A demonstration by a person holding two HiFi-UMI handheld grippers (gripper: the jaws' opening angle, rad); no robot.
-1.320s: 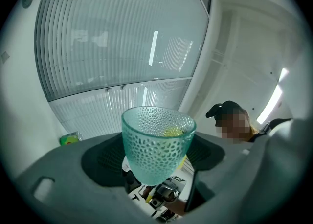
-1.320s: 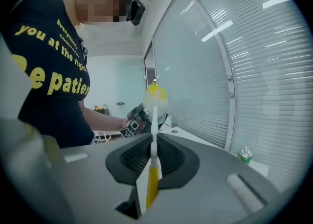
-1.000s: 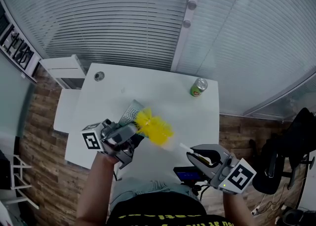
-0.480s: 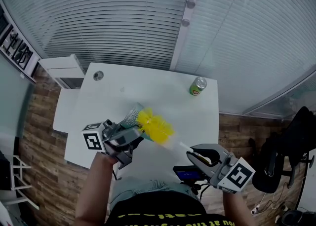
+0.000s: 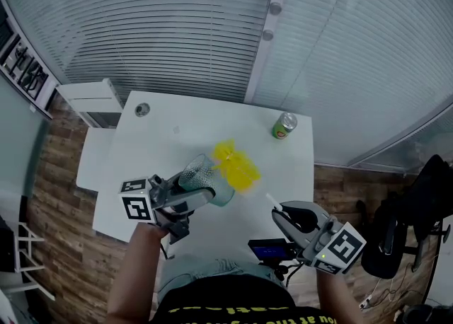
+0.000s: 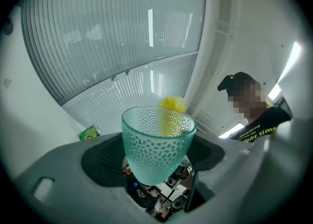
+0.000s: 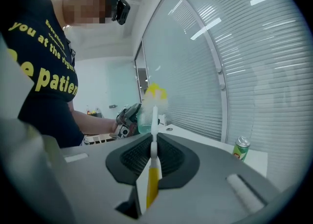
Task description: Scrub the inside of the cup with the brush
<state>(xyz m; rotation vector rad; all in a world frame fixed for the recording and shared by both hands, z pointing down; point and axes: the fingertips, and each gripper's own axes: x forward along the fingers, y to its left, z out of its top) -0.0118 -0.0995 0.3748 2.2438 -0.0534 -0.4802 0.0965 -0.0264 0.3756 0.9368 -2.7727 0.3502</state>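
Head view: the left tool (image 5: 190, 195) holds a teal dimpled glass cup (image 5: 205, 178) in the air over the white bench (image 5: 163, 139), above its near edge. In the left gripper view its jaws press on both sides of the cup's lower part, with the mouth facing up. The yellow bristle head of the brush (image 5: 237, 165) sits just beside the cup's rim on the far-right side. It shows over that rim and through the glass, and I cannot tell whether it touches. To the right, past the bench's near edge, the right tool (image 5: 277, 209) is closed tight on the brush's thin white-and-yellow handle, which runs straight out from its jaws toward the cup. A green drink can (image 5: 284, 124) stands upright near the bench's far right corner.
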